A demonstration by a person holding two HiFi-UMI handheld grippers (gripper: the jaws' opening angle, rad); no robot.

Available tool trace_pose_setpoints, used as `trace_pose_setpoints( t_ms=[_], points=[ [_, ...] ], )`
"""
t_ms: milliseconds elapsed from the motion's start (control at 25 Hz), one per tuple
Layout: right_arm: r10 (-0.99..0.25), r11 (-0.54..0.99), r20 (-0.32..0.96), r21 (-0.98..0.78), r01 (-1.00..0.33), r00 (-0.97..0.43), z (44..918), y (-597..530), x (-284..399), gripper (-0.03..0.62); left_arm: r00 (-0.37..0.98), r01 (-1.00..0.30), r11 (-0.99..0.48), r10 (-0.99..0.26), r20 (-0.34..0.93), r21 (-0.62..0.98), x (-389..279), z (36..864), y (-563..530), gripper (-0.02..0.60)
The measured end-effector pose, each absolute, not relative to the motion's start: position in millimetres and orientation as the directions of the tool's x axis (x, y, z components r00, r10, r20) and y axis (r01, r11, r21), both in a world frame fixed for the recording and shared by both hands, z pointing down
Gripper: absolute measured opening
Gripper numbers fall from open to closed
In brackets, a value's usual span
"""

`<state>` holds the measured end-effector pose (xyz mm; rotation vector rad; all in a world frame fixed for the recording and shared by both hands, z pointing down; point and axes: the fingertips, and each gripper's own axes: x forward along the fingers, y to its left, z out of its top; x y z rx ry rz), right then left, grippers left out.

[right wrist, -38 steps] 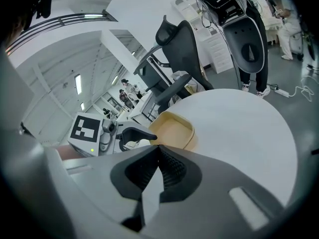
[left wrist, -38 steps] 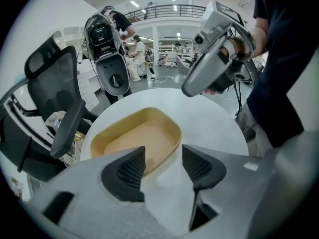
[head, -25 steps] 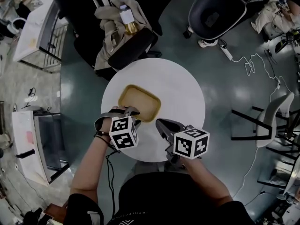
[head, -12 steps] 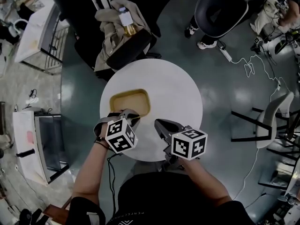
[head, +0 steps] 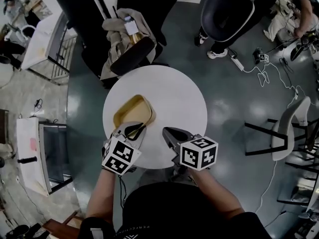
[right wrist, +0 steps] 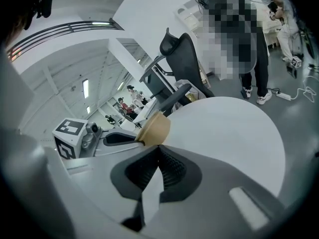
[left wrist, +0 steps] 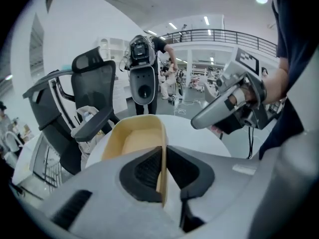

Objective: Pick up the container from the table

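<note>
The container [head: 130, 112] is a shallow tan tray, tilted up off the round white table [head: 174, 98] at the table's left. My left gripper [head: 134, 129] is shut on its near rim; its jaws have just been closing onto that rim. In the left gripper view the thin wall of the container [left wrist: 134, 136] stands between the dark pads [left wrist: 144, 171] of the left gripper [left wrist: 163, 153]. My right gripper [head: 168, 132] hovers over the table's near edge, shut and empty. In the right gripper view its jaws [right wrist: 158, 151] meet, with the container [right wrist: 154, 128] just beyond.
A dark office chair [head: 130, 49] draped with cloth and carrying a bottle [head: 133, 26] stands behind the table. Another dark chair [head: 229, 9] is at the back right, and a white chair [head: 291, 128] and floor cables [head: 269, 68] at the right. A person [right wrist: 239, 39] stands beyond the table.
The left gripper has shut on the container's near rim, rolled and risen, so the container has tipped up and shifted left. The right gripper has drifted slightly left.
</note>
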<state>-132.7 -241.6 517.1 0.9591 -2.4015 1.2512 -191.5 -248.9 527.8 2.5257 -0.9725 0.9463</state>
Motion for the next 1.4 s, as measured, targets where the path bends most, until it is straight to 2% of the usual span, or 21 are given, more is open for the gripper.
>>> trace_pose_setpoints(
  t_ms=[320,1400],
  points=[
    [-0.45,0.467,0.455,-0.613,-0.637,-0.768,490,-217,-113,0.0,0.552,-0.781,-0.62,-0.63,0.546,0.074,-171,480,-214,0.028],
    [-0.518,0.58,0.364,-0.515,-0.631,-0.774,444,-119,-56,-0.002,0.49,-0.866,-0.471,-0.734,0.469,0.168,-123,450,-100,0.028]
  ],
)
